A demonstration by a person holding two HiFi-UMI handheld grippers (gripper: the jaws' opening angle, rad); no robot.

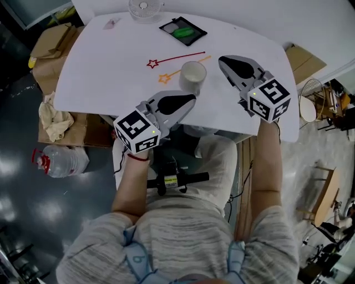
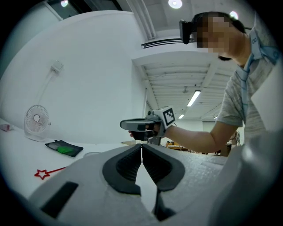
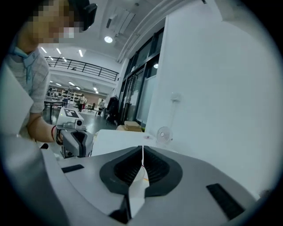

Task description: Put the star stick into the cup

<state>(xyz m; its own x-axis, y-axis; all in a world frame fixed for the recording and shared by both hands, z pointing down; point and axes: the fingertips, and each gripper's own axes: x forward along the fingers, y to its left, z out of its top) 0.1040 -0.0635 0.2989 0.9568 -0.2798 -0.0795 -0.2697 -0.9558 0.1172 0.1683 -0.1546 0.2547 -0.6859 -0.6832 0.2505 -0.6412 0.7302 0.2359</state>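
Note:
A white cup [image 1: 193,76] stands upright near the middle of the white table [image 1: 105,72]. Just left of it lie two star sticks: a red one [image 1: 173,58] farther back and an orange one [image 1: 180,70] whose shaft runs behind the cup. The red star [image 2: 42,173] also shows in the left gripper view. My left gripper [image 1: 191,100] hovers at the table's front edge, below the cup, jaws shut and empty. My right gripper [image 1: 222,60] sits right of the cup, jaws shut and empty. Each gripper appears in the other's view, the right gripper [image 2: 128,125] and the left gripper [image 3: 79,141].
A black tray with a green object [image 1: 183,30] and a small white fan [image 1: 145,8] stand at the table's back edge. A small item [image 1: 111,23] lies at the back left. Cardboard boxes [image 1: 50,44] and a water jug [image 1: 62,161] are on the floor left.

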